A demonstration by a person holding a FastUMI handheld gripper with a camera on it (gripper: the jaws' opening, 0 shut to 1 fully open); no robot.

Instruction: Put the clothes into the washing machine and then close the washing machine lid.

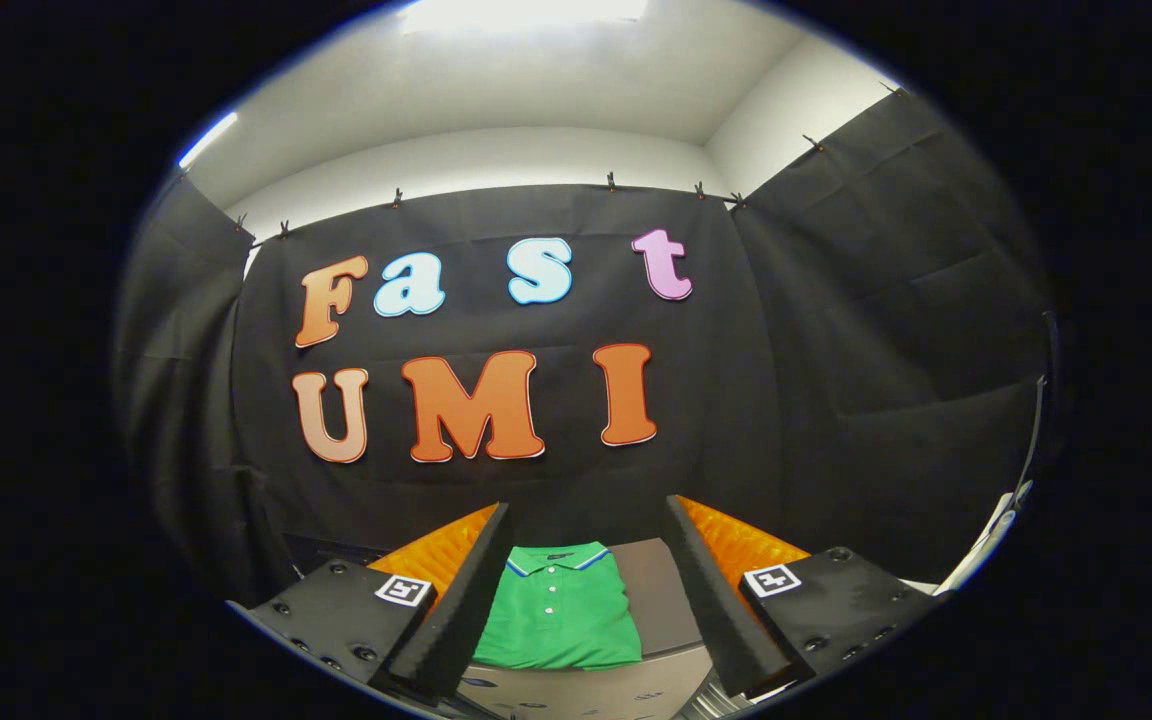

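Note:
A folded green polo shirt (561, 610) with a blue-edged collar and white buttons lies flat on a grey surface (661, 600) below me. It shows between my two fingers, nearer the left one, and some way beneath them. My gripper (586, 525) is open, its fingers spread wide with nothing held. A pale marbled surface (586, 690) lies in front of the shirt's lower edge, with a bit of metal (711, 700) at its right. What these belong to I cannot tell.
The black cloth wall of the booth stands close behind the grey surface and wraps around both sides. A white object (996, 540) peeks in at the far right, by the right cloth wall.

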